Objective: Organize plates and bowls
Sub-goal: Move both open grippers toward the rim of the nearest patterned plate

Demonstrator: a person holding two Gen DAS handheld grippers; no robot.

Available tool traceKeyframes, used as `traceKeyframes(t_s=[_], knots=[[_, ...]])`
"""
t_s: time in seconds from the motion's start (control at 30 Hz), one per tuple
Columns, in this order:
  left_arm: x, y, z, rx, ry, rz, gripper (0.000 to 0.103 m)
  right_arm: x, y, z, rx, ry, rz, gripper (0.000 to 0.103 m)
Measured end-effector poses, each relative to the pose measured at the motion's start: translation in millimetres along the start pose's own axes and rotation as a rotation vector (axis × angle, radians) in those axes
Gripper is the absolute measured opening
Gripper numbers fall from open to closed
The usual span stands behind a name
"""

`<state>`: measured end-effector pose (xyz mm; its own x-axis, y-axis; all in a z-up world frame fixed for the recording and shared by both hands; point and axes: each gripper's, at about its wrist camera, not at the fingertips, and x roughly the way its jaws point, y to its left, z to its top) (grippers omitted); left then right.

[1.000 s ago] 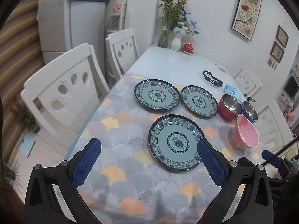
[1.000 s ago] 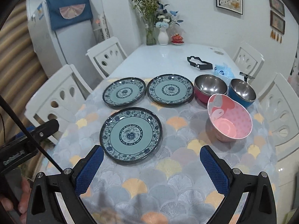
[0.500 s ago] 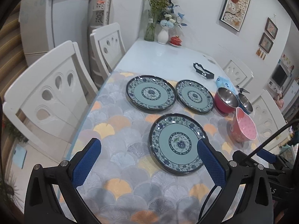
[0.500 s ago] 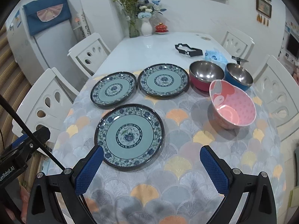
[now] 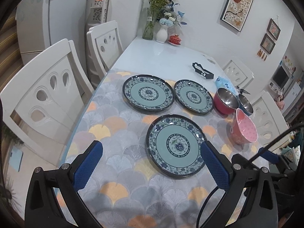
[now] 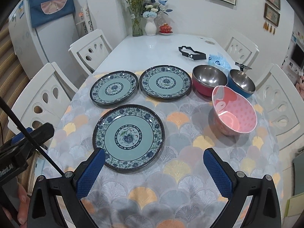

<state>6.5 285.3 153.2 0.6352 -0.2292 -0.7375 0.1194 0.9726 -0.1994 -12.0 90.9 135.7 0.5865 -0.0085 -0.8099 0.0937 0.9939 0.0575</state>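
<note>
Grippers first: the left gripper (image 5: pixel 152 163) hangs over the near end of the table with its blue, cross-hatched pads (image 5: pixel 88 164) spread wide and nothing between them; the right gripper (image 6: pixel 153 172) is just as wide apart and also empty. Both have black frames with silver screws at the finger joints. The left one also shows at the right wrist view's left edge, where white lettering on its black body is too cropped to read.

Nearest the tools lies the near plate (image 6: pixel 128 136), round, glossy, with a dark rim, a blue floral band, a pale teal field and a blue flower medallion at its middle. It lies flat on the tablecloth (image 6: pixel 171 186), which is printed with grey, orange and yellow fan shapes. Beyond it, side by side and just apart, sit the far left plate (image 6: pixel 114 90) and the far right plate (image 6: pixel 165 81), same pattern.

To their right stand a red bowl (image 6: pixel 209 79) and a blue bowl (image 6: pixel 241 82), both lined with shiny steel, just beside each other. In front of them the pink bowl (image 6: pixel 234 112), dotted inside, has a slanted rim.

Farther off, the bare white tabletop (image 6: pixel 152 47) carries a black plastic piece (image 6: pixel 191 54), a glass vase of flowers (image 6: pixel 137 24) and a white vase (image 6: pixel 150 26).
</note>
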Motion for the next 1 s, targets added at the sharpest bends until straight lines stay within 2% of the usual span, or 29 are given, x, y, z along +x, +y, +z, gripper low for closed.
traceKeyframes(t_s=[0.2, 0.53, 1.0], knots=[[-2, 0, -1, -0.006, 0.003, 0.003, 0.102, 4, 0, 3, -0.001, 0.017, 0.008, 0.102], [-6, -1, -1, -0.001, -0.006, -0.001, 0.102, -7, 9, 6, -0.031, -0.023, -0.018, 0.102], [-6, 6, -5, 0.006, -0.009, 0.021, 0.102, 1, 1, -4, 0.015, -0.001, -0.023, 0.102]])
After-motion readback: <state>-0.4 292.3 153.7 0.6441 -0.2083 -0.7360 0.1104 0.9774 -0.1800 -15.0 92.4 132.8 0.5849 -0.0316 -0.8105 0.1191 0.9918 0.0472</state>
